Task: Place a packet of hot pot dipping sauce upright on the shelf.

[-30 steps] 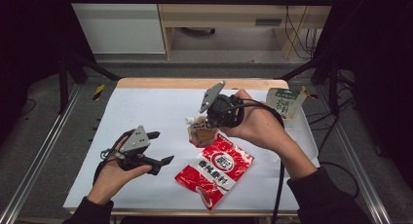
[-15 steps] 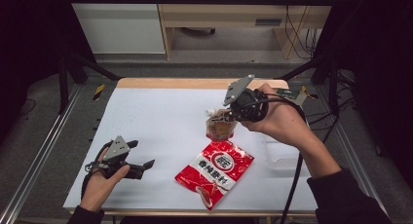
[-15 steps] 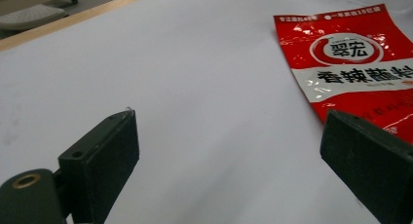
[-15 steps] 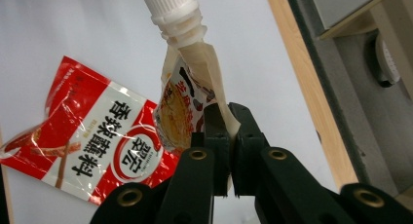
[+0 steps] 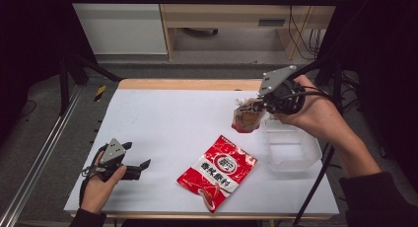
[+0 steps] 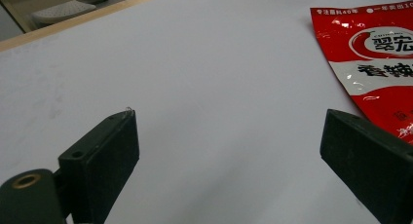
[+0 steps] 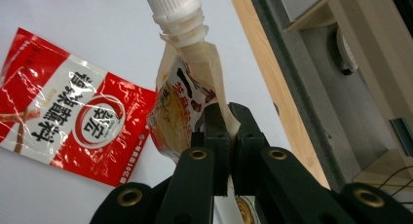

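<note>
Red packet (image 5: 218, 170) with a white band and dark lettering — tan spouted pouch (image 5: 245, 119), white cap; white table (image 5: 167, 123).

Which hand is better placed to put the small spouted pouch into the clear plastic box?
Right. The right gripper is shut on the small spouted pouch beside the clear plastic box; the left gripper is open, far away.

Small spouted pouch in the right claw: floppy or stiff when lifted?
Probably floppy: the small orange spouted pouch hangs from a pinched edge in the right claw, its film creased. Likely light. The white cap end may swing.
</note>
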`<state>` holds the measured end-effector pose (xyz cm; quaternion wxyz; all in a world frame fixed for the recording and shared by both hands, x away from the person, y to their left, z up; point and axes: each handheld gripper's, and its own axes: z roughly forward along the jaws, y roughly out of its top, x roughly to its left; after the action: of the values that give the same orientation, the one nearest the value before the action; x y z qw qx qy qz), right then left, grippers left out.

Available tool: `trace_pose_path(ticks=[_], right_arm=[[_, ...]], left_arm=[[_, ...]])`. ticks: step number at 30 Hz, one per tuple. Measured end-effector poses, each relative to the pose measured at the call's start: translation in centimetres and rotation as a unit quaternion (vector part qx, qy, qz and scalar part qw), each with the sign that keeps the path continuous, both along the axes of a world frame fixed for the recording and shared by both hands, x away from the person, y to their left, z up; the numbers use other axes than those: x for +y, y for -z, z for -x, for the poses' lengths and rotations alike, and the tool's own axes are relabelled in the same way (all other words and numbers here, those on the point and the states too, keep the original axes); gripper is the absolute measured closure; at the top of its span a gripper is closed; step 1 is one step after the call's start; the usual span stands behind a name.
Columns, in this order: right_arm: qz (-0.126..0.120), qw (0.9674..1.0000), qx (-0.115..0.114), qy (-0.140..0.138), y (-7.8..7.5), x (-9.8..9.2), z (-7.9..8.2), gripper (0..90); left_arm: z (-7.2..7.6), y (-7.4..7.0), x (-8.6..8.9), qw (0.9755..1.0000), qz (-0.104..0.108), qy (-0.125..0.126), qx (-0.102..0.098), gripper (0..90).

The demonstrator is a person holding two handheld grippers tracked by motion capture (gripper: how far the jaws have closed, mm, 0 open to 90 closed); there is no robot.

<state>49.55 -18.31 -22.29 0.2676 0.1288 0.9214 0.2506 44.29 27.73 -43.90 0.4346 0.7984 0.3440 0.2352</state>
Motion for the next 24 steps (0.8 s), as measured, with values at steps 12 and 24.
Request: trace_pose_path(ticks=[12,24], right_arm=[[-0.005,0.9995,-0.014,0.028,-0.2,-3.8,0.1,87.8],[0.014,0.9980,-0.013,0.061,1.3,-7.0,-1.2,87.8]], left_arm=[[0.0,0.2,0.2,1.0000,-0.002,-0.003,0.004,6.9],[-0.1,0.2,-0.1,0.9999,-0.012,0.002,0.005,6.7]])
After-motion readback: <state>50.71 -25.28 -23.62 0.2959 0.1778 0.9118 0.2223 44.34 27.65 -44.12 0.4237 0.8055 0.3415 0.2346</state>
